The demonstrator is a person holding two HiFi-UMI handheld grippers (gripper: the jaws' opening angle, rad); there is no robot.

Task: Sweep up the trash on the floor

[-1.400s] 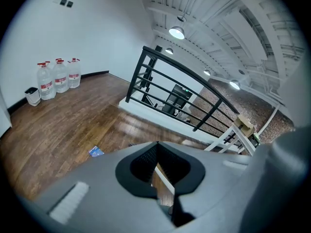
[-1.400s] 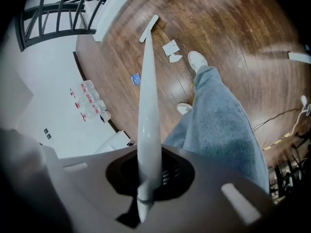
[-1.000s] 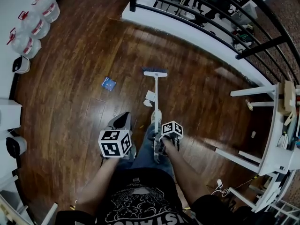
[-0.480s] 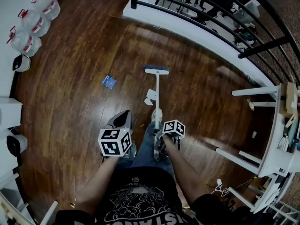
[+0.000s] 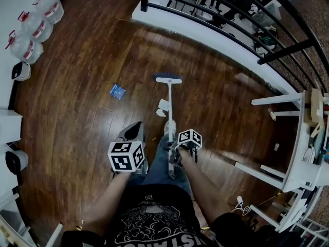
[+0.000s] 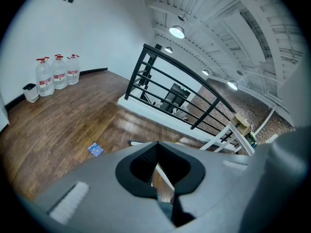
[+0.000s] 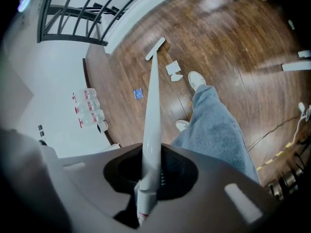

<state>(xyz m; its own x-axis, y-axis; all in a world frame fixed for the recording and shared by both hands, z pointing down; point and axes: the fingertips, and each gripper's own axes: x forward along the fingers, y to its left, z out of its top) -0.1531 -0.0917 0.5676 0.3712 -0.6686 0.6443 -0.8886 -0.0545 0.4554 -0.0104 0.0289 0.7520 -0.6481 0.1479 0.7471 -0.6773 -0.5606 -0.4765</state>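
A broom (image 5: 170,112) with a white handle and blue bristles stands on the wood floor, its head (image 5: 168,80) out ahead of me. My right gripper (image 5: 174,159) is shut on the broom handle (image 7: 151,125) near its top end. Crumpled white paper (image 5: 163,107) lies just left of the handle, near a white shoe (image 5: 171,127). A small blue wrapper (image 5: 117,91) lies farther left, also seen as the blue wrapper (image 6: 95,149). My left gripper (image 5: 134,131) hangs over my left leg, jaws shut tip to tip, nothing seen between them.
Several water jugs (image 5: 36,22) and a small white bin (image 5: 23,71) line the left wall. A black railing (image 5: 231,14) on a white kerb runs across the far side. White table legs (image 5: 277,101) and floor cables (image 5: 241,205) stand at the right.
The broom head shifted slightly away and then back. Both grippers stay about where they were.
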